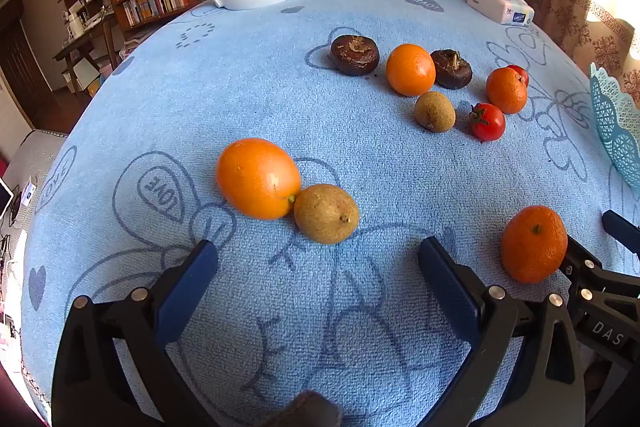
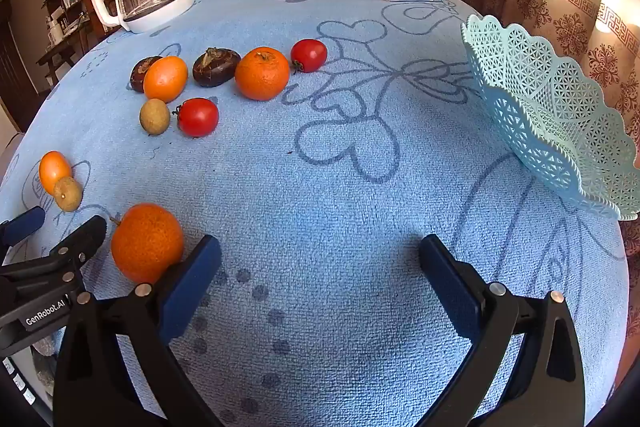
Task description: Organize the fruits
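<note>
Evidently at the very start: no fruit collected, lattice basket (image 2: pixel 552 115) at the right edge of the right wrist view holding nothing visible. Both tools released, gripping nothing: left gripper (image 1: pixel 318 259) spread wide over bare blue cloth (image 1: pixel 248 99), right gripper (image 2: pixel 320 255) likewise.

Scattered across the cloth: a rough mandarin (image 2: pixel 147 242) at lower left of the right view, just beside the right gripper's left finger; a smooth orange fruit (image 1: pixel 258 178) touching a small brown fruit (image 1: pixel 326 213) at centre of the left view, just ahead of the left jaws. Further back, toward the upper right of the left view, a cluster: two dark fruits, another smooth orange one, a second mandarin (image 2: pixel 262 73), two tomatoes, another small brown one.

Probably next: picking a first fruit. For the left, a short advance to straddle the brown fruit without nudging its round neighbour away. For the right, a shift toward frame left to centre the mandarin, then closing gently and carrying across to the basket.
</note>
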Action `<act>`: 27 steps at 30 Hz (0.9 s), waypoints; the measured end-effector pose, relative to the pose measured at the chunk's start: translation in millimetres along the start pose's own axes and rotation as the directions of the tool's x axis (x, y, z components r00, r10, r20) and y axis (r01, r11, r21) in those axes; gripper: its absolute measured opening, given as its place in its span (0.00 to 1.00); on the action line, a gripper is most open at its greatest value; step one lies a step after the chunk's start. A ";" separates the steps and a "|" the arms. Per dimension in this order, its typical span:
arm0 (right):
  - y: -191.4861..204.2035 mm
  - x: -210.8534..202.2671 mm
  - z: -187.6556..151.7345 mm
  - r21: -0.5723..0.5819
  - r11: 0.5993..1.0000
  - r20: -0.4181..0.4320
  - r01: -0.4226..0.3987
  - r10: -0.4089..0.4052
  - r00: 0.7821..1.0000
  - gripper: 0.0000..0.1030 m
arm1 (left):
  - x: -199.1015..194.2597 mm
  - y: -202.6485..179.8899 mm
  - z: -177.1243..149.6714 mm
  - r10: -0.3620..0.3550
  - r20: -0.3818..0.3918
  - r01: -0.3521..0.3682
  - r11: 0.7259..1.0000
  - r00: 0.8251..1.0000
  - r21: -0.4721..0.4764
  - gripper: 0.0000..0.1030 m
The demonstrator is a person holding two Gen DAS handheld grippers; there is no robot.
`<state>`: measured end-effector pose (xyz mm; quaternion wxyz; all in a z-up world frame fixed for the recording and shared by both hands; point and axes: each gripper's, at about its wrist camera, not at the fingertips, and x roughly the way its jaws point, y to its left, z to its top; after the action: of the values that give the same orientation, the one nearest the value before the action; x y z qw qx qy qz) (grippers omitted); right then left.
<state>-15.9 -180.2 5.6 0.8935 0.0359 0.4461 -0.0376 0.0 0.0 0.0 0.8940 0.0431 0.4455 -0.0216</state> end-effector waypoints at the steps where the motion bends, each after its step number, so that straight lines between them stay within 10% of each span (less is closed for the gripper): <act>1: 0.0 0.0 0.0 0.000 1.000 0.000 0.000 0.000 1.000 0.98 | 0.0 0.0 0.0 0.000 0.000 0.000 1.000 1.000 0.000 0.95; 27: -4.1 -0.1 -1.5 -0.036 0.998 -0.001 -0.042 0.042 0.999 0.98 | -0.8 -2.0 -0.7 0.006 0.000 -0.006 1.000 1.000 0.003 0.95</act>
<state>-17.6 -184.1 4.7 0.8946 0.0291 0.4458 -0.0109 -1.2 -1.9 0.1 0.8941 0.0460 0.4452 -0.0197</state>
